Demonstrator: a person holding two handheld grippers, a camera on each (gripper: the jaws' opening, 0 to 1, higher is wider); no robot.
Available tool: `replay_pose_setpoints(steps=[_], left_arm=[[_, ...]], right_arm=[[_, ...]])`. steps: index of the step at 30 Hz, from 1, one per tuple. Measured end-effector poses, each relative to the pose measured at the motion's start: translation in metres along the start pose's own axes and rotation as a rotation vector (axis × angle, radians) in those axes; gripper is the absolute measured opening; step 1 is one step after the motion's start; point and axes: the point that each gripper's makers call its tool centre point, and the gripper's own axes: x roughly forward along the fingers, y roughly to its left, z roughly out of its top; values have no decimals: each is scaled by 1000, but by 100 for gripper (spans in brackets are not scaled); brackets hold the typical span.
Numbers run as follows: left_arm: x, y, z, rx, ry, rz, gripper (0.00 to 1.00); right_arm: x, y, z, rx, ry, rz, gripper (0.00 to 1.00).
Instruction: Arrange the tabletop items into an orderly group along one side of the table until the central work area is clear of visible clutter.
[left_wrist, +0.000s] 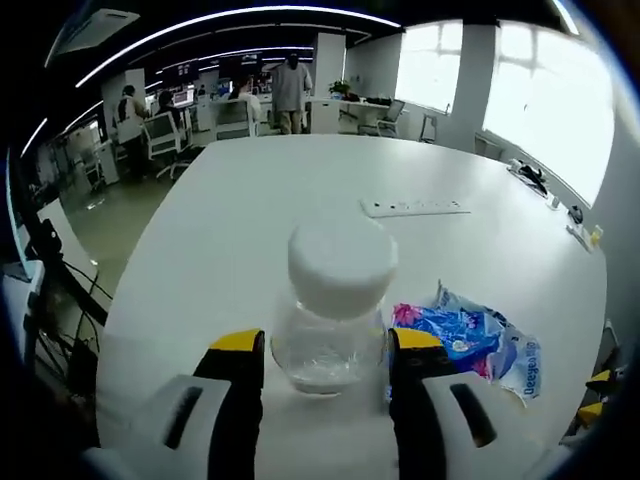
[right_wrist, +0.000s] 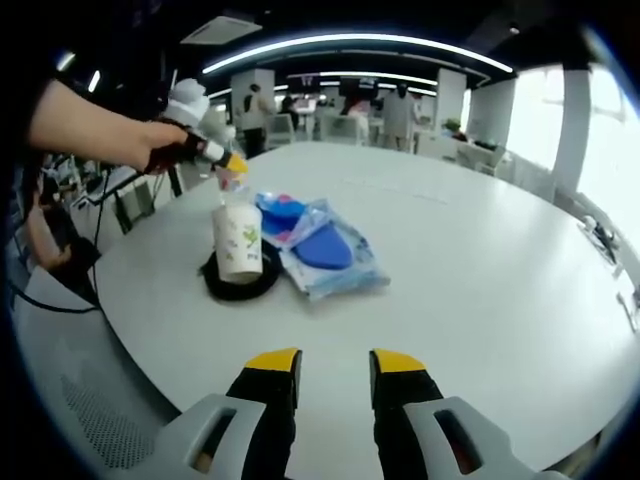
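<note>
A clear jar with a white lid (left_wrist: 332, 305) stands between the yellow-tipped jaws of my left gripper (left_wrist: 328, 345), which press against both of its sides. Just right of it lies a blue and pink plastic packet (left_wrist: 470, 342). In the right gripper view a hand holds the left gripper (right_wrist: 228, 168) just behind a white printed cup (right_wrist: 238, 240), which stands on a black round base (right_wrist: 240, 284). Blue packets (right_wrist: 322, 248) lie right of the cup. My right gripper (right_wrist: 335, 372) hovers open over bare table near the front edge, with nothing between its jaws.
The big white table (left_wrist: 250, 200) carries a white power strip (left_wrist: 415, 207) farther out and small dark items (left_wrist: 530, 178) near its far right rim. Office chairs, desks and standing people (left_wrist: 290, 90) fill the room beyond the table.
</note>
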Motion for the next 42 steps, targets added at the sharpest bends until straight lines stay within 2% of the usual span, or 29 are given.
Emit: replay_pose_setpoints(steps=[2,4,6,9,11,14,16,18,21,27,30,32,35,37,39,41,42], left_arm=[[-4,-1,-2,0,-3,-10,59],[-9,-2,-10,0,-2,-3,71],[-15,-3,-22,5,8,-6,76],[-25,-5,-42,2,34,-17,69],[-32,-4,-53,-14,35,-16,69],[-39,-4,-65,-26,35,-24,69],[-42,-2,-65,-28,34,-28,68],[-45,0,-55,-29,6,-27,69],[-48,2,-29,-32,-61,-37,70],[-47,-4,27,113,-170,-70,66],[-44,-9,45,142,-179,-103,59],[-40,-11,53,194,-168,-116,50],[-35,-14,59,220,-148,-129,34],[-31,-14,60,216,-133,-127,31],[-29,-14,60,207,-128,-116,32],[-29,-13,55,197,-99,-106,22],[-29,-8,57,194,-111,-72,21]], right_arm=[[0,0,1,3,-3,0,26],[0,0,1,4,-5,0,25],[0,1,2,2,-8,4,25],[0,3,2,-6,-8,11,25],[0,4,2,-10,-8,13,25],[-1,5,2,-7,-10,17,25],[0,6,2,-6,-8,24,25],[0,7,1,-6,-7,31,24],[0,9,0,-11,-1,39,24],[0,9,0,-6,-4,40,24],[-1,7,1,4,-10,33,23],[-1,6,2,7,-13,28,23],[-1,5,2,13,-16,22,23],[-2,4,3,15,-20,17,23],[-2,3,3,20,-22,13,23],[-2,2,3,22,-22,9,23],[-2,2,4,25,-25,8,23]])
